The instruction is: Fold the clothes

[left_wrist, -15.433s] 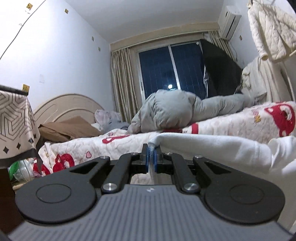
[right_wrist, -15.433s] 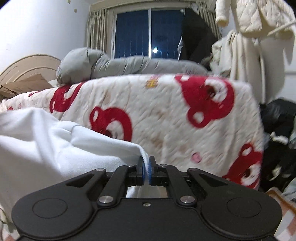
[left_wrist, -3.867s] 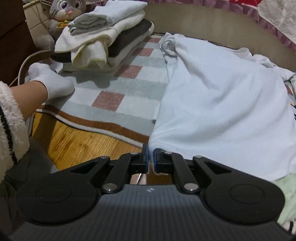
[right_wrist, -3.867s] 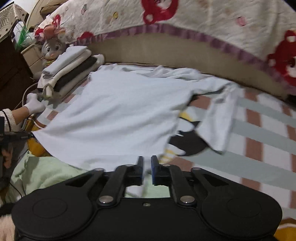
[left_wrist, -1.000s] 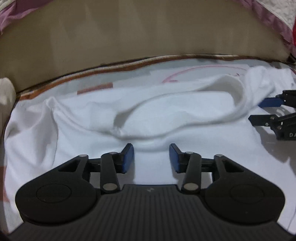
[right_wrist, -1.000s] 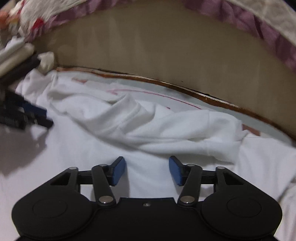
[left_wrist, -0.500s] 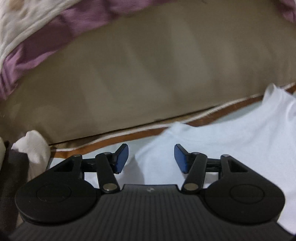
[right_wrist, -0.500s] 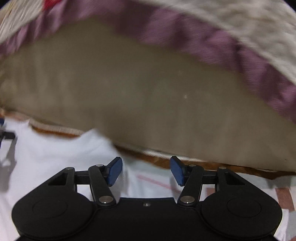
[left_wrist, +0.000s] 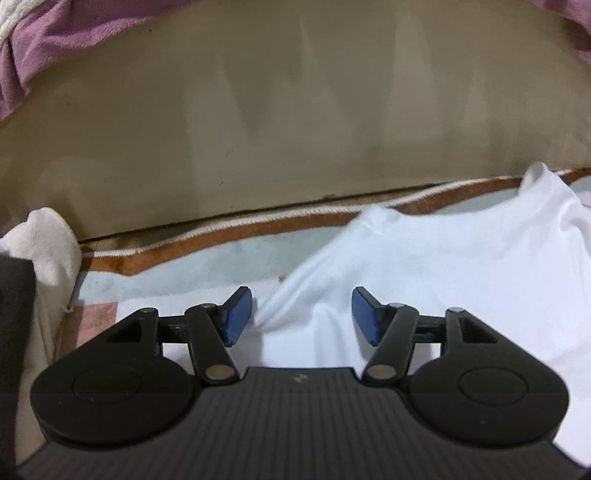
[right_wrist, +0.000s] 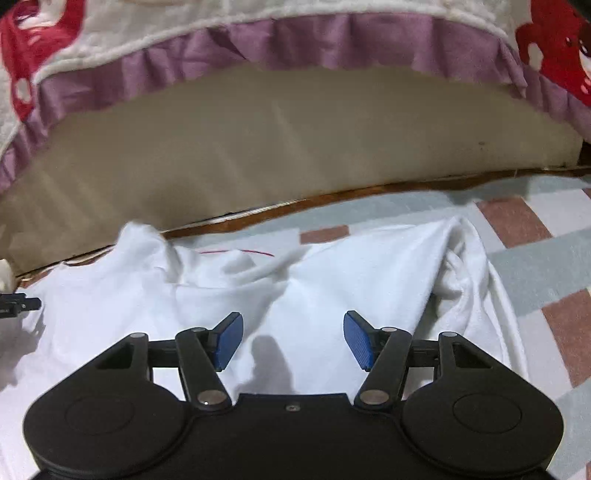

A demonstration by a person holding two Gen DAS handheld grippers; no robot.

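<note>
White cotton shirt [right_wrist: 295,288], soft and limp, is best pinched at its bunched sleeve [right_wrist: 461,266]; the left gripper [left_wrist: 301,319], its jaws just widened, and the right gripper [right_wrist: 293,341] are shown half-open and empty.

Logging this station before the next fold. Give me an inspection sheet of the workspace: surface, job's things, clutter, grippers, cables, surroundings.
Surface: checked rug in pale blue and pink, brown border with a white stitched edge along the bed base.
Job's things: white shirt spread on the rug, bunched and wrinkled at its far edge and right side; a thin red line shows near its far edge.
Clutter: stack of folded clothes at the left edge, only partly in view.
Grippers: left gripper open over the shirt's left edge, jaws just widened, pressing nothing; right gripper open above the shirt, holding nothing.
Cables: nothing seen.
Surroundings: tan bed base, purple frill, white bedspread with red print.
</note>
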